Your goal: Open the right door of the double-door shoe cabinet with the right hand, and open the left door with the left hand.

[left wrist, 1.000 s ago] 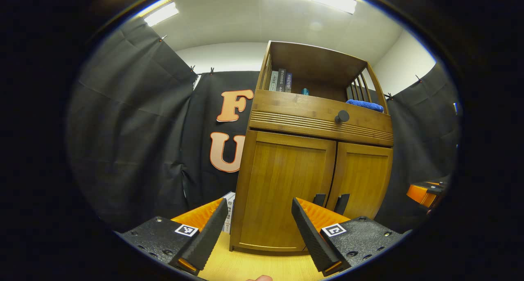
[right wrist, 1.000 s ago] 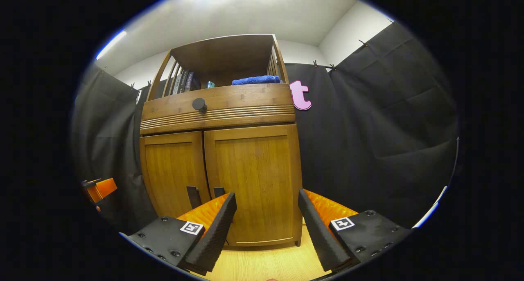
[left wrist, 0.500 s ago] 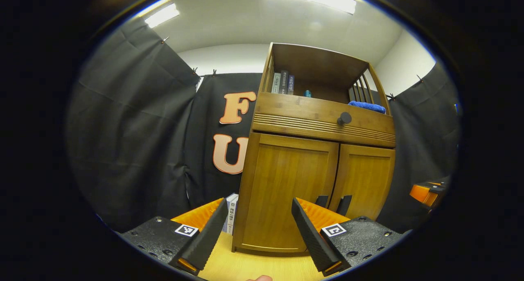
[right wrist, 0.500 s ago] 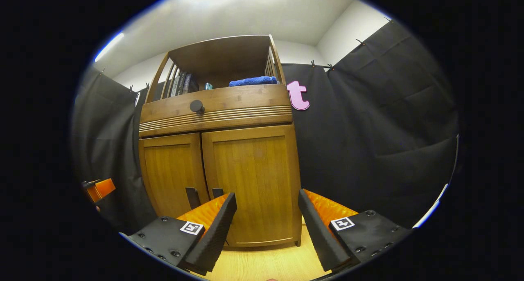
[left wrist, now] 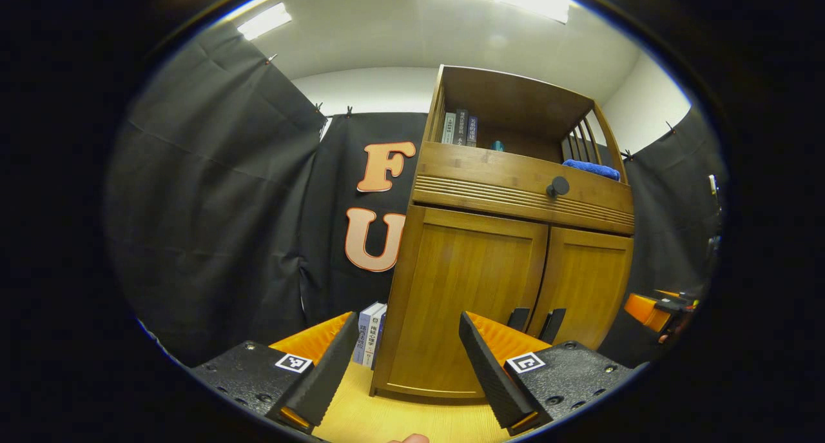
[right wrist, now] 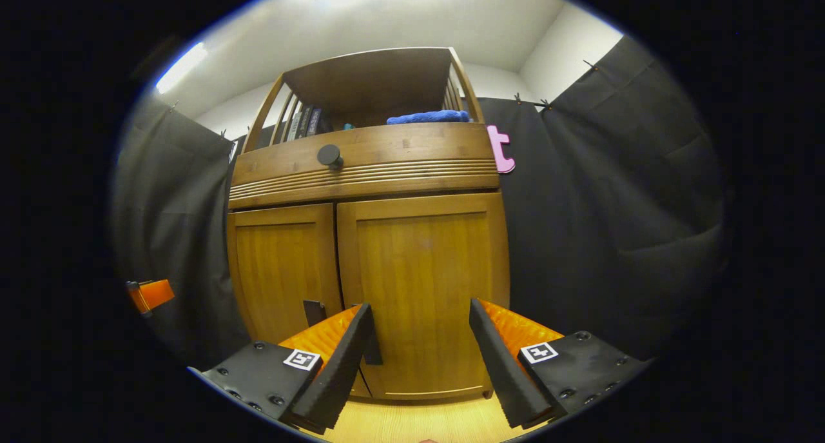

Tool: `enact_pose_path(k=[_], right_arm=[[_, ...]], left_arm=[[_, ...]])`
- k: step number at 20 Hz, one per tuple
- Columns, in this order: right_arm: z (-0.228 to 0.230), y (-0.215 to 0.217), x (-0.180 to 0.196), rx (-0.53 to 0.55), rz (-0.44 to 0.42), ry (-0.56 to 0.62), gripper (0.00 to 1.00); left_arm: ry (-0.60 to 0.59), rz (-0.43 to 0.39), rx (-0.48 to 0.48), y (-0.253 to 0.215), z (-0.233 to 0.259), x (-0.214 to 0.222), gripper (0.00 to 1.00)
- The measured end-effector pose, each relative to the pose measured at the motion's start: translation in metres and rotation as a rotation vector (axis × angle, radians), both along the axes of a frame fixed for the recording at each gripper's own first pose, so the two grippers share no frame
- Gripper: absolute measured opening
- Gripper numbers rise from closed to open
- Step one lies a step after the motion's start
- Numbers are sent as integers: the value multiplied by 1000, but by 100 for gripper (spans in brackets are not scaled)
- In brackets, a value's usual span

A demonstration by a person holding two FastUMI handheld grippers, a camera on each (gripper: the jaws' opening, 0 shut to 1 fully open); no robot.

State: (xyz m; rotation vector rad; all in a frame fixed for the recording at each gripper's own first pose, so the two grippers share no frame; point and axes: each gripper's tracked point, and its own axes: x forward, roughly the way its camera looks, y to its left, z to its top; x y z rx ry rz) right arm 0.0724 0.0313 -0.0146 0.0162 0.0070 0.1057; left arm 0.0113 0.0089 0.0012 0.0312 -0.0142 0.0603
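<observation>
Cabinet: the shoe cabinet (right wrist: 361,262) stands upright on the pale wooden floor (right wrist: 419,423), both doors closed and flush under the drawer front with its round knob (right wrist: 329,155).
Right door: the right door (right wrist: 422,288) fills the middle of the right gripper view, from about 12 o'clock down to the fingers.
Right handle: the right door's handle (right wrist: 372,349) is a short dark vertical bar at the door's inner edge, mostly hidden behind the right gripper's near finger, at roughly 9 o'clock from the gap.
Right gripper: the right gripper (right wrist: 419,359) has its jaws spread wide and empty, close to the door but not touching it.
Left door: the left door (left wrist: 464,301) sits at 12 to 1 o'clock from the left gripper (left wrist: 406,365), whose jaws are also wide apart and hold nothing.
Left handle: the left door's handle (left wrist: 517,318) stands vertical at about 2 o'clock, beside its twin (left wrist: 553,325).
Deciding relation: each handle's long axis runs up and down, so I judge the jaws must straddle it sideways; the right gripper looks nearer its handle and needs a shift toward 9 o'clock.
Other items: books (left wrist: 370,333) lean beside the cabinet; a blue cloth (right wrist: 427,116) lies on the top shelf.
</observation>
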Motion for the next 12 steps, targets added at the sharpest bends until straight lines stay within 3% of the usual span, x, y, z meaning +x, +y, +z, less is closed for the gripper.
enact_pose_path(k=[1, 2, 8, 12], right_arm=[[-3, 10, 10, -7, 17, 3, 100], [-7, 19, 19, -12, 30, 9, 89], [-34, 59, 73, 26, 96, 55, 89], [-63, 71, 97, -7, 107, 97, 89]], left_arm=[[0, 7, 2, 2, -1, 1, 92], [1, 14, 5, 5, -1, 1, 92], [2, 54, 8, 20, -2, 1, 92], [-6, 88, 14, 33, 2, -4, 91]])
